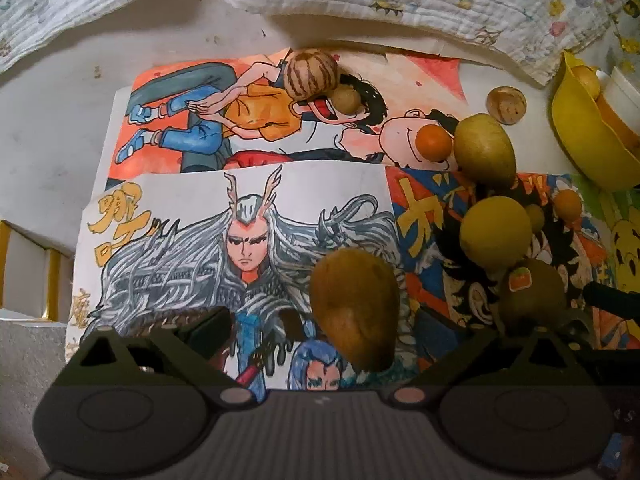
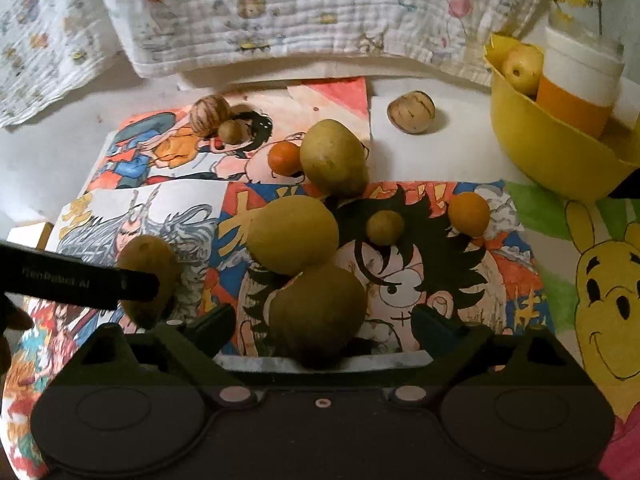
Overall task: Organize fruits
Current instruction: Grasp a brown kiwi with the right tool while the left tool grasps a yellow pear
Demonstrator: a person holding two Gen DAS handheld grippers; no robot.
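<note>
Fruits lie scattered on drawings. My left gripper (image 1: 352, 328) is open, and a brown kiwi (image 1: 354, 312) lies between its fingers with gaps on both sides. My right gripper (image 2: 324, 320) is open too, around a stickered kiwi (image 2: 320, 312) that it does not touch. In the right wrist view the left gripper's finger (image 2: 80, 280) crosses the first kiwi (image 2: 148, 280). Beyond lie two yellow-green pears (image 2: 294, 234) (image 2: 332, 156), two small oranges (image 2: 284, 158) (image 2: 468, 210) and striped melons (image 2: 210, 114) (image 2: 412, 112). A yellow bowl (image 2: 540, 152) at the right holds a yellow fruit (image 2: 522, 68).
A white and orange cup (image 2: 580, 80) stands in the bowl. A printed quilt (image 2: 280, 12) is bunched along the back. Small green fruits (image 2: 230, 130) (image 2: 385, 227) sit among the larger ones. White boxes (image 1: 24, 264) stand past the table's left edge.
</note>
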